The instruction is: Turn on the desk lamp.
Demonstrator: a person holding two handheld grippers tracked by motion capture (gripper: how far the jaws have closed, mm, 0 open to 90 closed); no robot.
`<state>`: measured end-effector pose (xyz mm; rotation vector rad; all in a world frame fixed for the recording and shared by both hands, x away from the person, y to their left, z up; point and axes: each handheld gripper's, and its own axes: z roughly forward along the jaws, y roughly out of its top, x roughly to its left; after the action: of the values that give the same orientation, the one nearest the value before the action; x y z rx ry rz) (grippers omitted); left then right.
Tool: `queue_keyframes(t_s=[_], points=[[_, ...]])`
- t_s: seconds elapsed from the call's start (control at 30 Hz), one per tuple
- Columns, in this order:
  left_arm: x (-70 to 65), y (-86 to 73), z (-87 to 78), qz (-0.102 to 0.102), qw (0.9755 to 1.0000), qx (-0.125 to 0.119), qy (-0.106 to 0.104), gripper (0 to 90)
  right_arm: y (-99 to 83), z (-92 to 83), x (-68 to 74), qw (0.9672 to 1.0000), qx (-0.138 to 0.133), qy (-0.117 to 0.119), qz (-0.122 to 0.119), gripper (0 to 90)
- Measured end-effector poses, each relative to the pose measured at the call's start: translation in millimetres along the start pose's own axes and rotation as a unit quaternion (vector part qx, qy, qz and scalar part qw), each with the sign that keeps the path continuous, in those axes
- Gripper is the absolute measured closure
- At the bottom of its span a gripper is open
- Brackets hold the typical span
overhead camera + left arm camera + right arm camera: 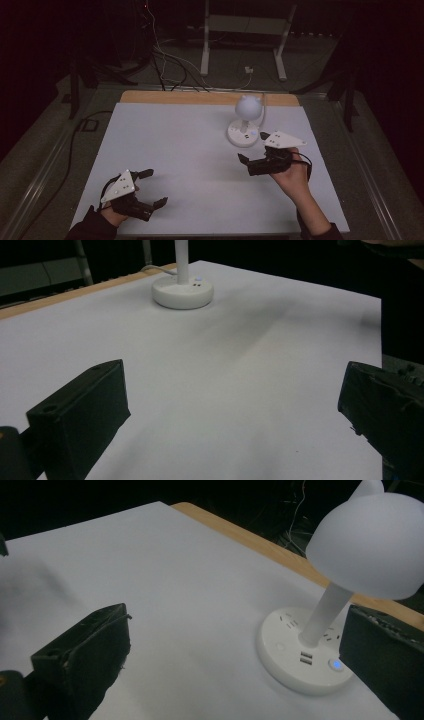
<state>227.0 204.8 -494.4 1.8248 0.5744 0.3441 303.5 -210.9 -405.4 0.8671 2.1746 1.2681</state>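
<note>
A white desk lamp with a dome head [248, 106] and a round base [243, 134] stands at the table's back right, unlit. In the right gripper view its head [370, 545] rises on a thin stem from the base [292, 667], where a small blue button [336, 664] glows beside USB ports. My right gripper [253, 146] hovers just in front of and right of the base, open and holding nothing; its right jaw sits close beside the base. My left gripper [155, 187] rests near the front left edge, open and holding nothing, far from the lamp base [182, 292].
The white tabletop [190, 150] has a wooden strip [200, 97] along its back edge. Behind the table, on the dark floor, lie cables [165, 65] and a white metal stand [242, 40]. A black cable [75, 135] runs along the left side.
</note>
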Motion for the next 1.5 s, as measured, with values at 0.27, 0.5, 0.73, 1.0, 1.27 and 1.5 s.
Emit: queue_keyframes(t_s=[0.27,0.5,0.73,1.0,1.27,1.5], points=[[-0.1,0.0,-0.2,0.001,1.0000,-0.001,-0.002,0.3,8.0,13.9,-0.3,0.9998,-0.002,-0.014,-0.011,0.0],[-0.1,0.1,-0.5,0.000,1.0000,-0.002,-0.003,0.3,13.6,25.7,-4.0,0.9998,-0.005,-0.018,-0.003,0.0],[-0.5,0.1,-0.2,0.000,1.0000,-0.001,-0.003,0.3,16.9,36.6,-10.3,0.9997,-0.002,-0.023,0.002,0.0],[-0.5,0.1,-0.5,0.000,1.0000,-0.002,-0.003,0.3,18.3,53.3,-17.1,0.9995,0.004,-0.028,0.012,0.0],[-0.5,0.1,-0.5,0.000,1.0000,-0.003,-0.004,0.3,15.0,74.7,-21.4,0.9990,0.012,-0.039,0.020,1.6],[-0.3,0.1,-0.7,0.000,1.0000,-0.003,-0.005,0.3,11.0,86.9,-18.2,0.9989,0.018,-0.036,0.024,4.2]])
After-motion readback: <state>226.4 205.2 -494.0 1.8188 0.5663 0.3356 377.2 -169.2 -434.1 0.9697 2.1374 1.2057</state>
